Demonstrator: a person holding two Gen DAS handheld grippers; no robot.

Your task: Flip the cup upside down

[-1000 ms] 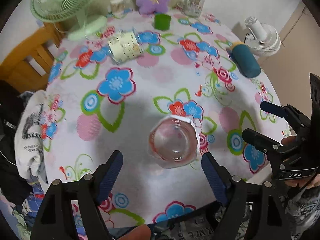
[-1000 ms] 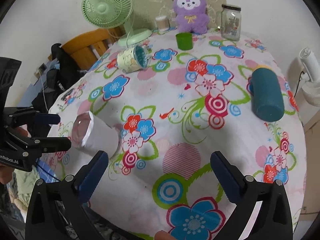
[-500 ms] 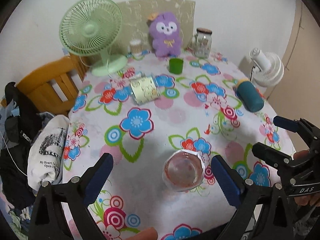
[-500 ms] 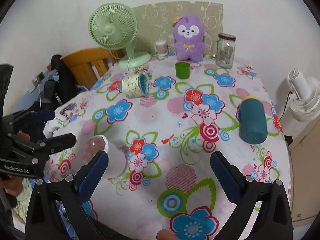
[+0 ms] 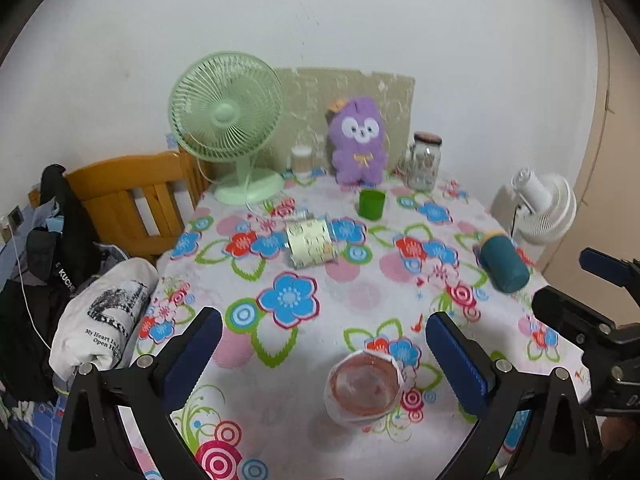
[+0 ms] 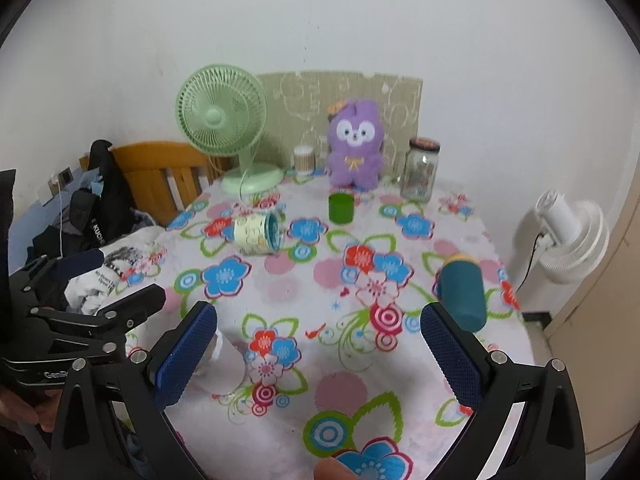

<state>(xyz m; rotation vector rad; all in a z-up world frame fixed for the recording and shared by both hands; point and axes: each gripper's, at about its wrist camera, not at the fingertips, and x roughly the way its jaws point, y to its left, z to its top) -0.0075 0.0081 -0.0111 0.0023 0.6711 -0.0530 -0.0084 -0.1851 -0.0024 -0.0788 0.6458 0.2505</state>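
Observation:
A clear faceted glass cup stands upside down on the flowered tablecloth near the front edge; in the right wrist view it is partly hidden behind my right gripper's left finger. My left gripper is open and empty, held above and behind the cup, not touching it. My right gripper is open and empty over the table's front right part. Each gripper shows in the other's view, the right one at the right edge and the left one at the left edge.
A patterned mug lies on its side mid-table. A green cup, a purple plush, a glass jar and a green fan stand at the back. A teal bottle lies at the right. A wooden chair with clothes stands left.
Both grippers have pulled back and up from the table, so more of the room shows. The cup stays in place upside down, now lower in the left wrist view.

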